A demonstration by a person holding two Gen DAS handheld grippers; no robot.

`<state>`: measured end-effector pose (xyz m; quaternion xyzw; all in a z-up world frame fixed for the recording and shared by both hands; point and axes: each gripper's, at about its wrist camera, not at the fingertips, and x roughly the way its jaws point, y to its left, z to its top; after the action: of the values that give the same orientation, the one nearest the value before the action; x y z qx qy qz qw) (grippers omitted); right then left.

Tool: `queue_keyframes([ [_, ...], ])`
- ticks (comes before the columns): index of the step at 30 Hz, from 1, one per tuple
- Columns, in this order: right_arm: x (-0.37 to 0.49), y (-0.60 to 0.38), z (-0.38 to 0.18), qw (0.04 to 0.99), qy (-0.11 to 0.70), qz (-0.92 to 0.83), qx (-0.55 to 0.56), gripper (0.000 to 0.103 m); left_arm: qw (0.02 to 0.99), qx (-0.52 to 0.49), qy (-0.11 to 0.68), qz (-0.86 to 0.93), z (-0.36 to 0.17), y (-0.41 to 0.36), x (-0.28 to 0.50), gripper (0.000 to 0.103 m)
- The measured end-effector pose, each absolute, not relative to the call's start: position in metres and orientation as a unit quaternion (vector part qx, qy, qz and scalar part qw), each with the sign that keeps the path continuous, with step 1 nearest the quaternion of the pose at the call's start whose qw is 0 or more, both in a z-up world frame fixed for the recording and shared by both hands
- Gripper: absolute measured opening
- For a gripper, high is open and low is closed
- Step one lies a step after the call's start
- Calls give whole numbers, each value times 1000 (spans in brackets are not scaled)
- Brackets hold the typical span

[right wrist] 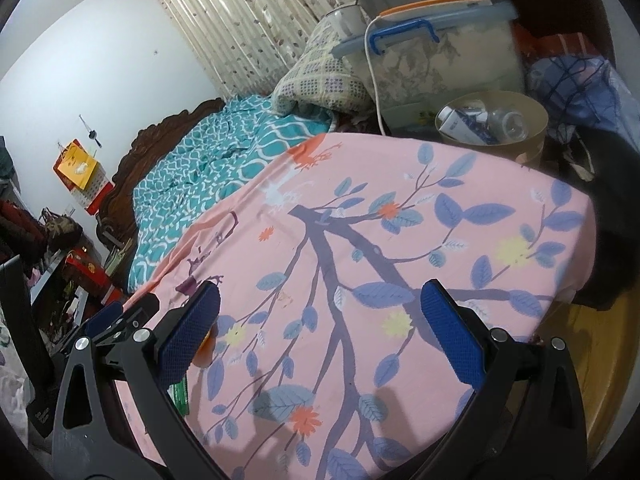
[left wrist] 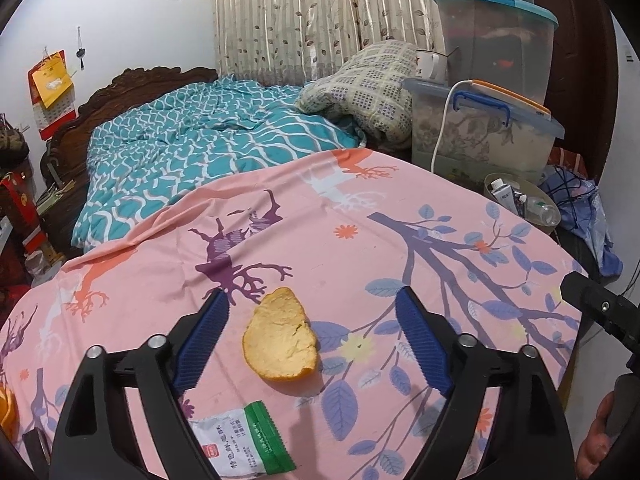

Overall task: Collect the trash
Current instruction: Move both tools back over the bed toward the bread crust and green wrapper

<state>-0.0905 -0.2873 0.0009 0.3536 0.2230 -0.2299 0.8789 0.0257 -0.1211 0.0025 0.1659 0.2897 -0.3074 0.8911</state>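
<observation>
A curled orange peel (left wrist: pixel 280 336) lies on the pink floral cloth (left wrist: pixel 360 216), between the fingers of my left gripper (left wrist: pixel 311 300). The jaws stand wide and neither blue pad touches the peel. A white and green snack wrapper (left wrist: pixel 248 440) lies nearer, under the gripper's frame. In the right wrist view my right gripper (right wrist: pixel 320 292) is open over bare cloth (right wrist: pixel 400 220) with nothing between its fingers. Its left finger hides most of the peel (right wrist: pixel 206 350) and the wrapper (right wrist: pixel 182 392). The left gripper (right wrist: pixel 116 320) shows at that view's left edge.
A round beige bin (right wrist: pixel 492 124) holding tubes and a bottle stands past the cloth's far right edge, also seen as the bin (left wrist: pixel 520 200). Clear storage boxes (left wrist: pixel 480 132) with a white cable stand behind it. A bed with a teal quilt (left wrist: pixel 208 148) lies beyond. Another orange piece (left wrist: pixel 6 404) sits at the left edge.
</observation>
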Motion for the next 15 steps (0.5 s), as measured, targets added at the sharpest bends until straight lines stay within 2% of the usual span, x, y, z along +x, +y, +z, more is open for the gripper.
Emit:
queue_keyframes([
  [6, -84, -284, -6, 877, 239, -215, 357, 99, 896, 166, 292, -289, 0, -115, 28, 94],
  [15, -76, -281, -13, 875, 256, -203, 357, 99, 904, 153, 307, -254, -4, -98, 43, 94],
])
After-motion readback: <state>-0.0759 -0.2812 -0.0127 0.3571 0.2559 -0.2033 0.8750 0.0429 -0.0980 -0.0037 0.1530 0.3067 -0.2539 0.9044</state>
